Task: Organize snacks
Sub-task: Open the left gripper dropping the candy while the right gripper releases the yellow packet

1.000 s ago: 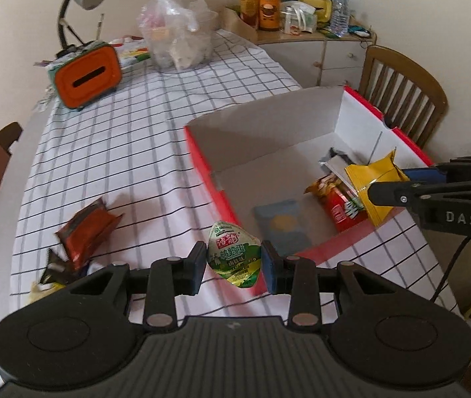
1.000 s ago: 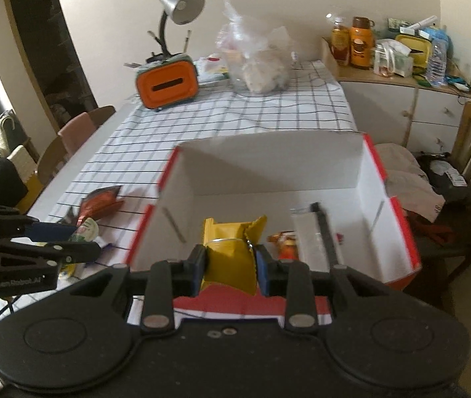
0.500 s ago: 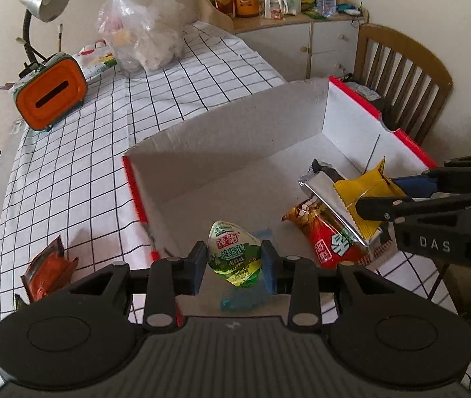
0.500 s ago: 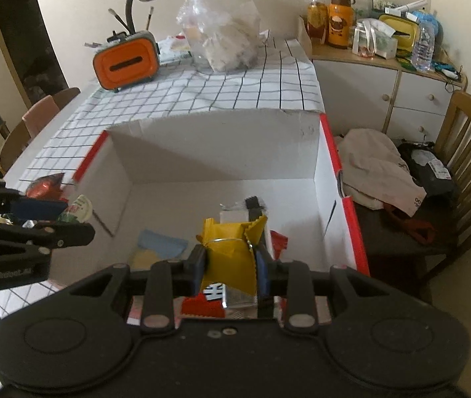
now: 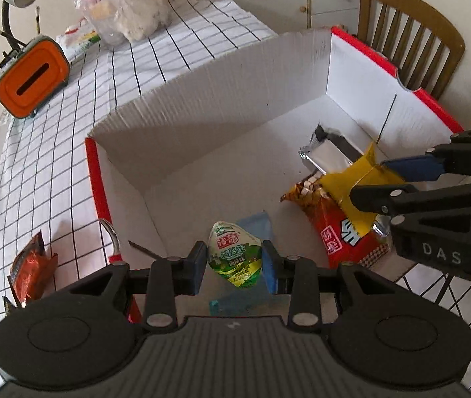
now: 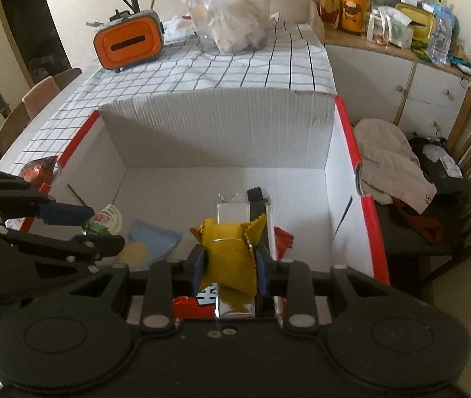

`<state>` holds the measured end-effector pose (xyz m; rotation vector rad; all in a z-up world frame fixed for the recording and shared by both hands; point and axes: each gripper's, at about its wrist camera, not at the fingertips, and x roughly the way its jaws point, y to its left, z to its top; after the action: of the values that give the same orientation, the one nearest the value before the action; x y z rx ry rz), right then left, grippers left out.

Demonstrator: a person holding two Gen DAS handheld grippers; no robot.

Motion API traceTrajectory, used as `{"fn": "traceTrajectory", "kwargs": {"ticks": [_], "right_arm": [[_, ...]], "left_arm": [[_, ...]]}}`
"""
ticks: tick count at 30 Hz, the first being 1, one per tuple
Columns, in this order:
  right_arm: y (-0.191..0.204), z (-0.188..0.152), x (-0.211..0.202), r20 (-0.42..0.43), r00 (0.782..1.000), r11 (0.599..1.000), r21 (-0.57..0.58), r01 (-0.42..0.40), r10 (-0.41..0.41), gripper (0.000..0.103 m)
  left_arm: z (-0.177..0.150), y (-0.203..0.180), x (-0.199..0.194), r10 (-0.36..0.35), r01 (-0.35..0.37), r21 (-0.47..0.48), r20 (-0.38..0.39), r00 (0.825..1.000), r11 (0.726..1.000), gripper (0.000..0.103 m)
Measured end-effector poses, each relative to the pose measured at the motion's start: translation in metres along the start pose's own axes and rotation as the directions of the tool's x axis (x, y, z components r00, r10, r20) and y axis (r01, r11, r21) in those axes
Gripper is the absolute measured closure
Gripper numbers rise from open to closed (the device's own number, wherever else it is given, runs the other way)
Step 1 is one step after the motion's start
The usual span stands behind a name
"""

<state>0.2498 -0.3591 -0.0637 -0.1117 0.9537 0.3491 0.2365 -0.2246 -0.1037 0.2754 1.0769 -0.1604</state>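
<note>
While left gripper (image 5: 235,262) jaws clamp green packet (image 5: 234,257) tip-up, right gripper (image 6: 230,267) pinches yellow packet (image 6: 232,258) upright

Surface (image 5: 56,152): checked cloth.
On it: big box (image 5: 235,76), orange tin (image 5: 31,78), plastic bag (image 5: 126,10), red packet (image 5: 31,270) left of fingers.

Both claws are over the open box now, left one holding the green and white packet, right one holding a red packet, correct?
Not quite: the right claw grips a yellow packet, not a red one, as the right wrist view shows. The left claw does hold the green and white packet over the box.
</note>
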Motion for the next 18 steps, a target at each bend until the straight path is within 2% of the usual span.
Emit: {"fn": "traceTrajectory", "kwargs": {"ticks": [6,11,18], "right_arm": [[0.000,-0.003,-0.001,-0.012,1.000,1.000,-0.017,-0.008,0.008,0.071],[-0.002,-0.003,-0.006,-0.013,1.000,1.000,-0.019,-0.022,0.022,0.067],[-0.004,-0.005,-0.020,-0.006,0.999,0.998,-0.028,-0.051,0.051,0.058]], "left_arm": [[-0.002,0.000,0.003,-0.008,0.008,-0.014,-0.009,1.000,1.000,0.067],[-0.003,0.003,-0.001,-0.016,0.016,-0.044,-0.002,1.000,0.999,0.051],[-0.006,0.008,-0.017,-0.027,0.031,-0.098,0.033,0.999,0.995,0.044]]}}
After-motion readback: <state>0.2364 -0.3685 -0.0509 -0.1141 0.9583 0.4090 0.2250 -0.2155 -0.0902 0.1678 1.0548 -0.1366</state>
